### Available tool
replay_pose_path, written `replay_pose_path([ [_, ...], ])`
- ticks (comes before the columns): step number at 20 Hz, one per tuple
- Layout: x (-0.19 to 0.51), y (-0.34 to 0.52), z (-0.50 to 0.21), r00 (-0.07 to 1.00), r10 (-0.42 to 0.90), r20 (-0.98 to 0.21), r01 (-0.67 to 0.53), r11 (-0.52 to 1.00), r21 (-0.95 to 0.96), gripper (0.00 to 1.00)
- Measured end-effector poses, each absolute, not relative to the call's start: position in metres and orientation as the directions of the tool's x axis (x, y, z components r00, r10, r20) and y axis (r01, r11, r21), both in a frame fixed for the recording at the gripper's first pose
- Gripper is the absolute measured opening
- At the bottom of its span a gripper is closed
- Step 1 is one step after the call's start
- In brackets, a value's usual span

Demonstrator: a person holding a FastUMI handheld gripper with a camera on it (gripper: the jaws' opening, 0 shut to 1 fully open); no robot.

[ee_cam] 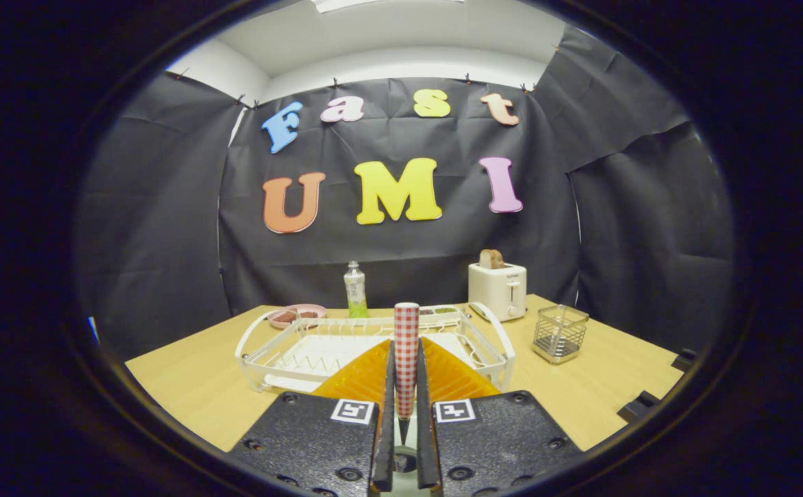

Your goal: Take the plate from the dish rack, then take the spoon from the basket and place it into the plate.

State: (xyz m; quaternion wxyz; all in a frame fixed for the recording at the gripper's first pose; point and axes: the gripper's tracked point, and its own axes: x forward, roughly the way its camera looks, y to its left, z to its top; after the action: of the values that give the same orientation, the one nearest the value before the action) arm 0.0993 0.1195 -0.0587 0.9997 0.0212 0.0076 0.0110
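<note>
My gripper is shut on a red-and-white checked plate. The plate stands upright and edge-on between the two orange fingers, and its rim rises above the fingertips. Just beyond it the white wire dish rack sits on the wooden table with no dishes in its slots. A small metal mesh basket stands to the right of the rack. Whether a spoon is in it is too faint to tell.
A white toaster with a slice of bread stands behind the rack's right end. A clear bottle with green liquid and a pink dish with food sit behind the rack. Bare wooden table lies left of the rack.
</note>
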Motion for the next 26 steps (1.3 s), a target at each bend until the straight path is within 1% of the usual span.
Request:
replay_pose_path([
  [3,0.092,0.123,-0.058,0.999,0.035,-0.001,-0.035,0.999,0.042,0.21],
  [4,0.088,0.119,-0.055,1.000,0.023,0.013,-0.023,0.999,0.041,0.29],
  [5,0.086,0.115,-0.054,1.000,0.007,0.018,-0.008,0.999,0.034,0.33],
  [6,0.082,0.113,-0.054,1.000,0.003,0.018,-0.003,1.000,0.026,0.40],
  [7,0.079,0.114,-0.054,1.000,0.015,0.016,-0.015,1.000,0.023,0.42],
  [10,0.069,0.107,-0.054,0.999,0.043,0.003,-0.043,0.999,0.033,0.59],
  [13,0.059,0.093,-0.044,0.998,0.062,0.021,-0.063,0.997,0.043,0.65],
  [16,0.044,0.075,-0.034,0.996,0.074,0.042,-0.076,0.996,0.051,0.81],
  [19,0.033,0.051,-0.018,0.997,0.038,0.068,-0.041,0.998,0.044,0.98],
  [22,0.019,0.029,-0.003,0.995,0.008,0.096,-0.015,0.997,0.072,1.00],
  [24,0.011,0.020,-0.001,0.998,0.009,0.069,-0.014,0.996,0.082,1.00],
  [26,0.003,0.005,-0.002,0.999,-0.031,0.013,0.030,0.997,0.076,1.00],
])
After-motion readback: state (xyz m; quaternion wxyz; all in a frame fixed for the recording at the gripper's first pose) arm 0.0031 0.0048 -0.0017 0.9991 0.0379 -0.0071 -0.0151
